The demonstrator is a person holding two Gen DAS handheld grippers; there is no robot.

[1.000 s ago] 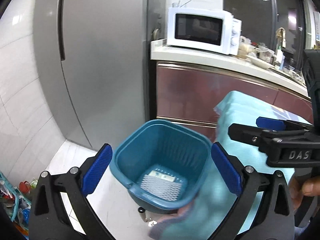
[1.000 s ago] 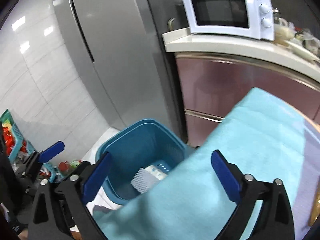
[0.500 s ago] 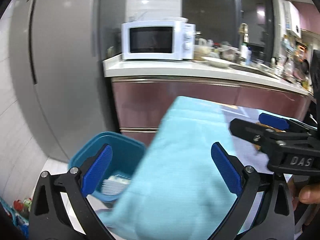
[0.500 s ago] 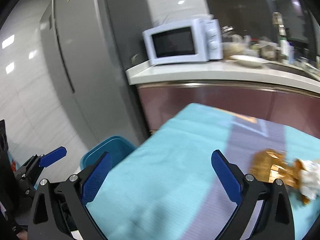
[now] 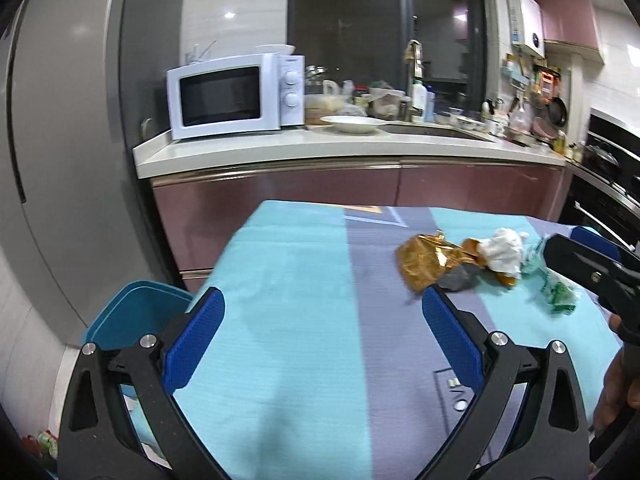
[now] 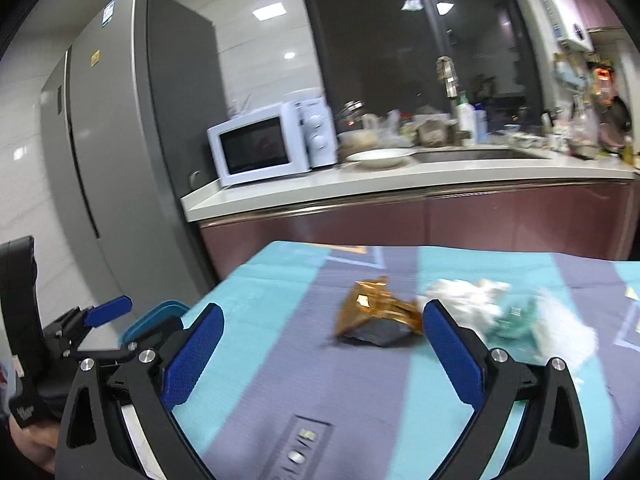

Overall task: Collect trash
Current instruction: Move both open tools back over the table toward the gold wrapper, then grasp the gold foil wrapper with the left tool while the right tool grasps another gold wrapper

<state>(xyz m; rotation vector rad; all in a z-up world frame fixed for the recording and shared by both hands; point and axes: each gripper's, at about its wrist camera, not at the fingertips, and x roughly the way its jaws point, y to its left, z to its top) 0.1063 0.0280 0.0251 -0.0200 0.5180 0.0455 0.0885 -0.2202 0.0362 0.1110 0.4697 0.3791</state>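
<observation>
Trash lies on the table with the teal and purple cloth [image 5: 304, 280] [image 6: 280, 344]: a crumpled gold wrapper [image 5: 430, 262] [image 6: 372, 308], a white tissue wad [image 5: 502, 250] [image 6: 464, 300] and a green-printed plastic bag [image 5: 554, 286] [image 6: 516, 318]. The blue bin [image 5: 132, 312] [image 6: 156, 316] stands on the floor at the table's left edge. My left gripper [image 5: 322, 338] is open above the cloth, well short of the trash. My right gripper [image 6: 322, 346] is open too, with the gold wrapper just beyond its tips. Neither holds anything.
A grey fridge [image 5: 60, 160] rises at the left. Behind the table runs a counter with pink cabinet fronts [image 5: 400, 192], a white microwave [image 5: 236, 96], a plate [image 5: 354, 122] and clutter. In the left wrist view the right gripper's body [image 5: 596, 276] is at the right edge.
Both grippers swung from looking down into the blue bin up and to the right over the table. The trash pile came into view. Both stayed open.
</observation>
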